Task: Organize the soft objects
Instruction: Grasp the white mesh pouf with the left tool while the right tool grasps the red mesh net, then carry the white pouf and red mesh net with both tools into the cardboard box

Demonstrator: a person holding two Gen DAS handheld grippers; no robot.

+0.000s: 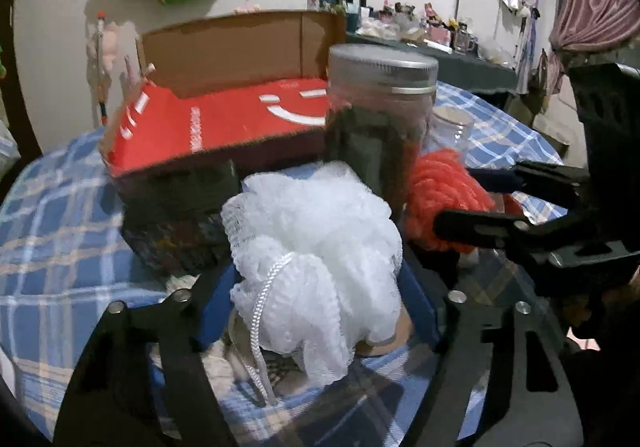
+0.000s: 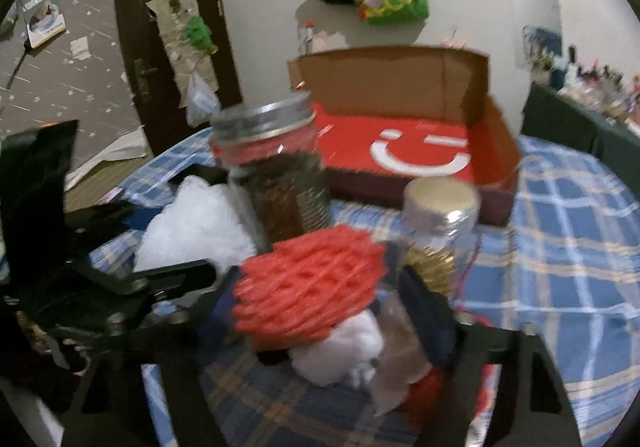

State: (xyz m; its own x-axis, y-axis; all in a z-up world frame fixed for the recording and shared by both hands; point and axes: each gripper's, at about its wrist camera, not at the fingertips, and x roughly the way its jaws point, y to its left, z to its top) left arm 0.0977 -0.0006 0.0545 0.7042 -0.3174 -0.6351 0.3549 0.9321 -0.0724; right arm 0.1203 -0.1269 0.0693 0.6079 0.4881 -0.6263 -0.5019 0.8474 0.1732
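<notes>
Risk of tipping: tall jar (image 1: 380,119) just behind white mesh sponge (image 1: 316,263), small jar (image 2: 440,231) beside red mesh sponge (image 2: 308,287); toppled by a careless lift toward the red box (image 1: 224,123). Left gripper (image 1: 316,287) closed around the white sponge, low over the plaid tabletop (image 1: 60,231). Right gripper (image 2: 320,311) likewise clasping the red sponge, angled in beside the left.
</notes>
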